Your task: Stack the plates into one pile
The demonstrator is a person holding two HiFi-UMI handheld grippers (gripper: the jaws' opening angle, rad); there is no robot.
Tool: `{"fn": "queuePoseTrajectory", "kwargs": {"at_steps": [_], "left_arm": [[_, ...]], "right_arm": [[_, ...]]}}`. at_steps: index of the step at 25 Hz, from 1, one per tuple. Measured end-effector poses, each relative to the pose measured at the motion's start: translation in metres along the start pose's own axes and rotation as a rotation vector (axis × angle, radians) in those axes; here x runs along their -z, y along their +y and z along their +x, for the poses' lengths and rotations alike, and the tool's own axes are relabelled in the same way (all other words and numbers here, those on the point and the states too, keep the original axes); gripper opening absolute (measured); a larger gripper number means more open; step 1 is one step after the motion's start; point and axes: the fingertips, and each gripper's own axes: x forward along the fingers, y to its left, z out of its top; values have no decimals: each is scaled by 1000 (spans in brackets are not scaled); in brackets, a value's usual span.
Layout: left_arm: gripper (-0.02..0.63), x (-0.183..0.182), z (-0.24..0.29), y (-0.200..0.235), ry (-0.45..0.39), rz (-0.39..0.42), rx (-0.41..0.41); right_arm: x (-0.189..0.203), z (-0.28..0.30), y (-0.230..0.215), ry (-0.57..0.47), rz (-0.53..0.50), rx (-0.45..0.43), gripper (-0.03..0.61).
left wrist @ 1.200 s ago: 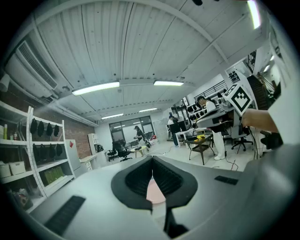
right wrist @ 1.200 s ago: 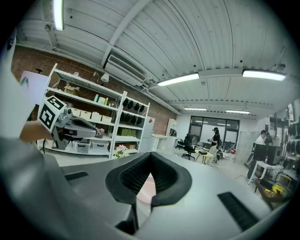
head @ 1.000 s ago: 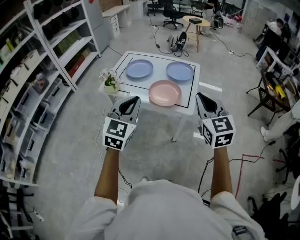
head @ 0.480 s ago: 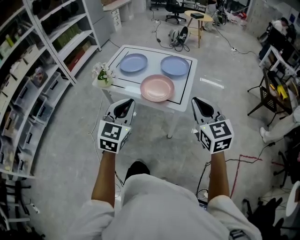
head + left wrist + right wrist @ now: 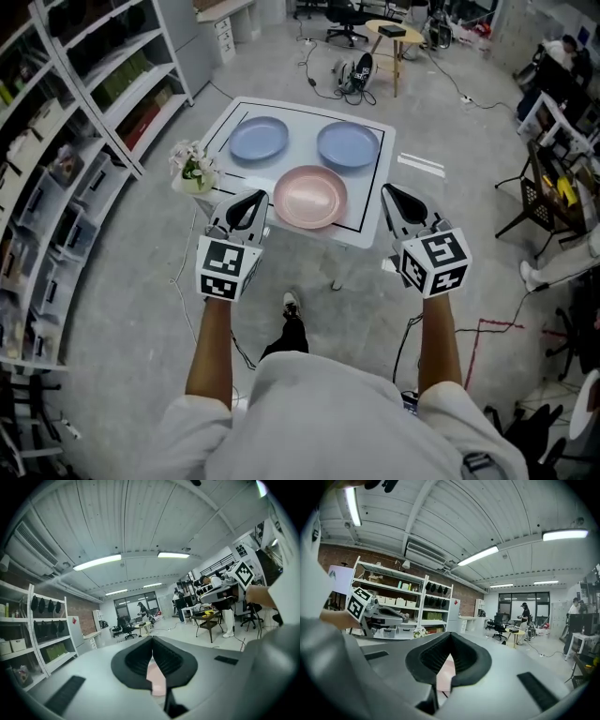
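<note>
Your left gripper (image 5: 246, 208) and right gripper (image 5: 403, 202) had fingers pressed together, holding nothing; the pink plate (image 5: 310, 197) lay between them on the tabletop (image 5: 298, 117).

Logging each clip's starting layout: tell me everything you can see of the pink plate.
The pink plate is round and shallow with a raised rim. It is plain and matte, plastic by the look of it, and empty. It lies flat and right side up on the white table, near the edge closest to the person and apart from the two blue plates behind it. Nothing is stacked on it, and only the table touches it.
</note>
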Motion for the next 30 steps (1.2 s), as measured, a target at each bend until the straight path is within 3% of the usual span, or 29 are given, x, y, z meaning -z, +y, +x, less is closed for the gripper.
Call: {"fn": "queuePoseTrajectory", "kwargs": {"at_steps": [11, 15, 19, 21, 25, 28, 30], "left_arm": [[17, -3, 140, 130, -30, -8, 23], [17, 3, 175, 177, -43, -54, 15], [15, 0, 211, 192, -88, -44, 49], [15, 4, 231, 195, -78, -44, 62], [15, 26, 266, 208, -44, -131, 18], [15, 52, 289, 212, 23, -186, 4], [15, 72, 305, 210, 89, -178, -26]], "right_arm": [[-40, 168, -70, -13, -6, 38, 11], [-46, 221, -82, -20, 13, 51, 12], [-37, 253, -104, 3, 56, 57, 12], [-29, 265, -114, 11, 66, 61, 12], [-7, 286, -135, 50, 88, 41, 12], [15, 301, -152, 97, 126, 21, 12], [30, 308, -164, 134, 144, 7, 12]]}}
